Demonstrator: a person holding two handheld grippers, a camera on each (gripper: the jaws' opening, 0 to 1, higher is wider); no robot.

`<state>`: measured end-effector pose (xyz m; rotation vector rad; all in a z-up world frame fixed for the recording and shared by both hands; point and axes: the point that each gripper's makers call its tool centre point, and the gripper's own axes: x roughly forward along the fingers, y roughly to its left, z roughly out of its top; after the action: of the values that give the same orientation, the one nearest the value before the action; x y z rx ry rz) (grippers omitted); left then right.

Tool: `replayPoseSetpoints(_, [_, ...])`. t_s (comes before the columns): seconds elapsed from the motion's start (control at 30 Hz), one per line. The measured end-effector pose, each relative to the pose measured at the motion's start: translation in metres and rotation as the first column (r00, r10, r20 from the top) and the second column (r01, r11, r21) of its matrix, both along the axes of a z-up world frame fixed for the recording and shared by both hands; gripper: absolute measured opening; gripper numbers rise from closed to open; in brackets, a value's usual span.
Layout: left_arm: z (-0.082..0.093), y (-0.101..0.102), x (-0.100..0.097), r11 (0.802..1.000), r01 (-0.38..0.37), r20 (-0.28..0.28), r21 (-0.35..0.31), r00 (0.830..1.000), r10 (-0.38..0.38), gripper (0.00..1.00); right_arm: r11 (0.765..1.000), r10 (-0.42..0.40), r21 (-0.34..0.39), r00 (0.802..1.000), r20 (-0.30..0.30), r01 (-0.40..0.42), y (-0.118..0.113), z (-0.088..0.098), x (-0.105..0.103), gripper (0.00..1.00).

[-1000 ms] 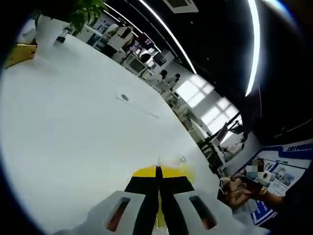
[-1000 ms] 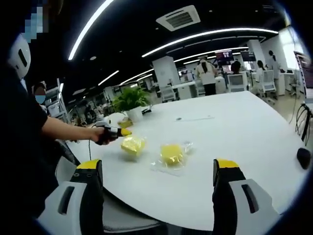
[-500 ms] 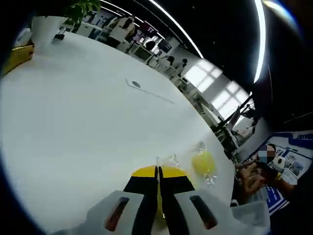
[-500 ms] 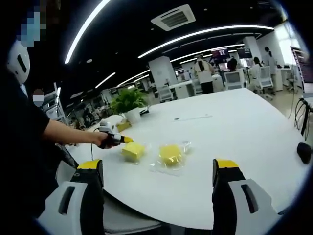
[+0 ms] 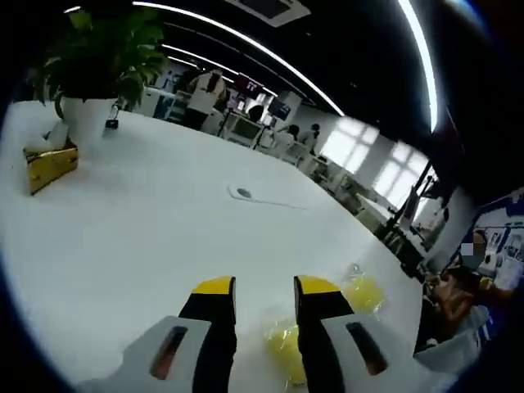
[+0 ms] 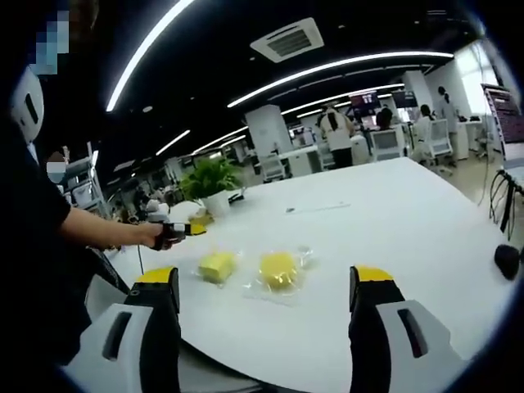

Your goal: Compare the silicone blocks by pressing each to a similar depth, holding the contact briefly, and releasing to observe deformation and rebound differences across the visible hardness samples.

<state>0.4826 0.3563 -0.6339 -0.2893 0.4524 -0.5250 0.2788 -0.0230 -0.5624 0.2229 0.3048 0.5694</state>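
Note:
Two yellow silicone blocks lie in clear bags on the white table [image 6: 409, 213]. In the right gripper view the left block [image 6: 216, 264] sits beside the right block [image 6: 278, 269]. A person's hand holds my left gripper [image 6: 196, 229] up and left of the left block, apart from it. In the left gripper view my left gripper [image 5: 266, 288] is open, with one block [image 5: 282, 348] low between its jaws and the other block [image 5: 364, 293] to the right. My right gripper [image 6: 264, 276] is wide open, well back from both blocks, with nothing in it.
A potted plant [image 5: 98, 49] and a yellow box [image 5: 51, 164] stand at the far side of the table [image 5: 123, 229]. A small round fitting with a cable [image 5: 243, 193] lies mid-table. A dark object [image 6: 508, 260] sits at the right edge. People and desks fill the background.
My left gripper was shut with its tips at the left block. It has since opened and drawn back and up from that block. The right gripper has barely moved.

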Motion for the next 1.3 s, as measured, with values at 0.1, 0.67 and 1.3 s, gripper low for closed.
replayPoseSetpoints(0.1, [0.006, -0.003, -0.011, 1.000, 0.018, 0.003, 0.004, 1.000, -0.018, 0.29, 1.000, 0.021, 0.001, 1.000, 0.000, -0.021, 0.008, 0.000, -0.001, 0.79])
replayPoseSetpoints(0.67, [0.047, 0.003, -0.082, 0.980, 0.041, 0.167, 0.193, 0.983, -0.074, 0.68, 0.997, 0.076, -0.026, 0.997, -0.001, -0.076, 0.023, -0.001, 0.001, 0.78])
replayPoseSetpoints(1.3, [0.055, 0.031, -0.169, 0.959, 0.055, 0.190, 0.277, 0.975, -0.111, 0.95, 0.990, 0.092, -0.106, 0.996, 0.013, -0.091, 0.022, -0.009, 0.009, 0.96])
